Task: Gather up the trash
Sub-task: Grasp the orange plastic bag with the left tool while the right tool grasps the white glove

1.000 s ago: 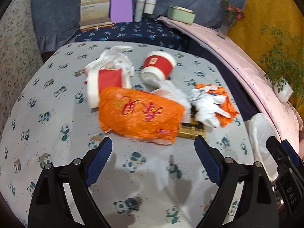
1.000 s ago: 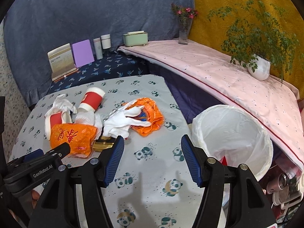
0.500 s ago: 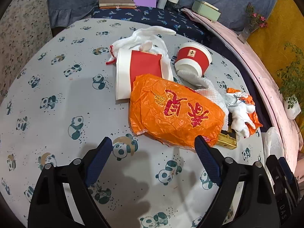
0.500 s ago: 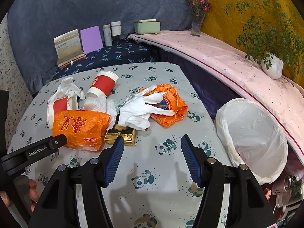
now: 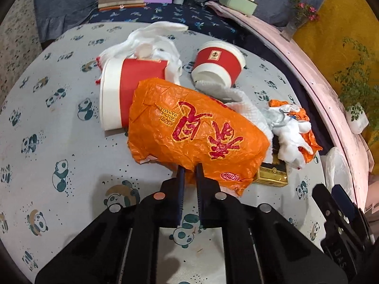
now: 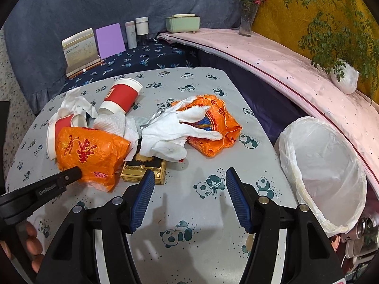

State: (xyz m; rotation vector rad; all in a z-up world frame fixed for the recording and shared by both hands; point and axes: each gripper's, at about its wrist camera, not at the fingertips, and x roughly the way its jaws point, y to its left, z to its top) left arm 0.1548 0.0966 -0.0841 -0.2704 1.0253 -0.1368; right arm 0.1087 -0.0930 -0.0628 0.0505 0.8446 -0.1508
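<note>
Left tongs (image 5: pixel 188 174) pinch orange bag's (image 5: pixel 196 132) near edge.

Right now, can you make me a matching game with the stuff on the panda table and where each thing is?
Things:
1. big orange bag
2. white glove
3. gold box
4. white-lined bin

Places:
A. beside the table's right edge, off the cloth
B. pinched at its near edge by the left claw, whose jaws have just been closing
C. draped over a smaller orange bag
D. flat on the cloth, just ahead of the open right claw

Pairs: 1-B, 2-C, 3-D, 4-A
</note>
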